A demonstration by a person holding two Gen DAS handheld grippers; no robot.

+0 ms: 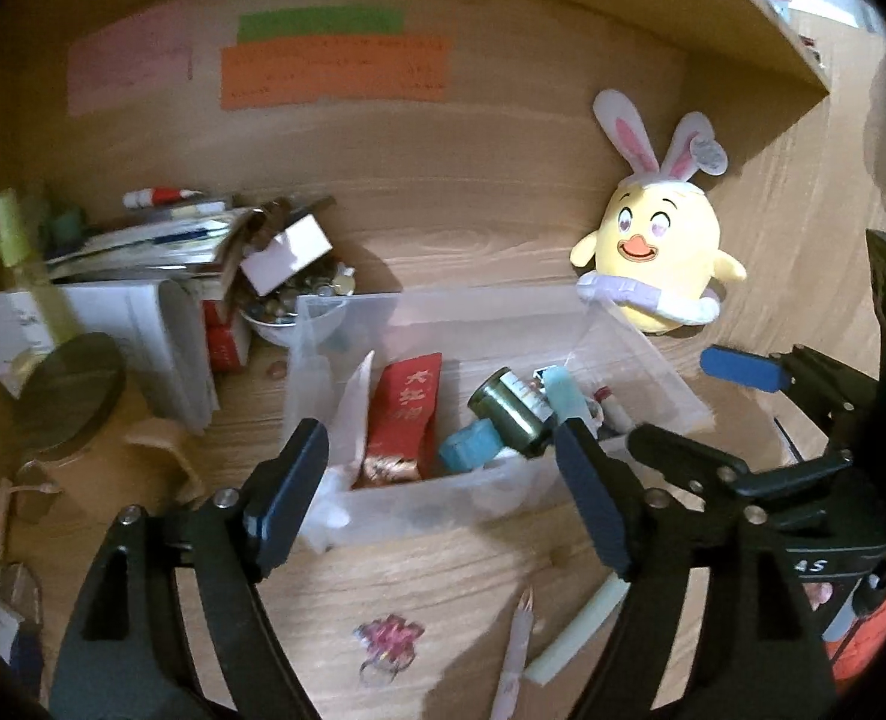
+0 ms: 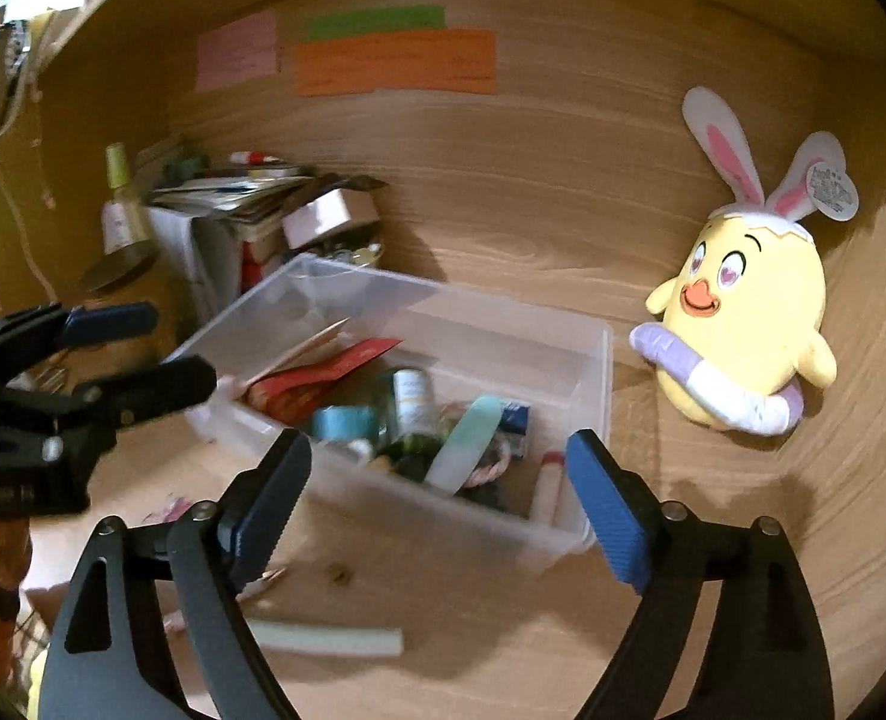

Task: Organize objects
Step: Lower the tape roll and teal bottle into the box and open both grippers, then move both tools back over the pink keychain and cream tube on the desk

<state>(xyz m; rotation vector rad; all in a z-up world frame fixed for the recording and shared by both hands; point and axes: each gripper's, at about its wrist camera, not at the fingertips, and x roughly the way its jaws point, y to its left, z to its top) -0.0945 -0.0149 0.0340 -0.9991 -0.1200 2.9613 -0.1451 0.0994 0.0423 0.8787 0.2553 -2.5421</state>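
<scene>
A clear plastic box [image 1: 502, 312] [image 2: 502, 330] stands on the wooden desk. Inside it are a red packet [image 1: 404, 414], a dark green bottle [image 1: 511, 414], a blue tape roll [image 1: 469, 450] and a pale green bar [image 2: 466, 444]. My left gripper [image 1: 443, 480] is open just in front of the box's near left corner, pads touching nothing. My right gripper [image 2: 443, 480] is open at the box's near right side, also holding nothing. Each gripper shows in the other's view: right gripper [image 1: 700, 414], left gripper [image 2: 161, 354].
A yellow plush chick [image 1: 652, 252] [image 2: 742, 324] leans on the back wall to the right of the box. To the left are stacked papers and boxes [image 1: 143, 252] and a bowl of small bits [image 1: 299, 294]. A pale green stick [image 1: 580, 630], a pen [image 1: 517, 648] and a pink trinket [image 1: 389, 642] lie in front.
</scene>
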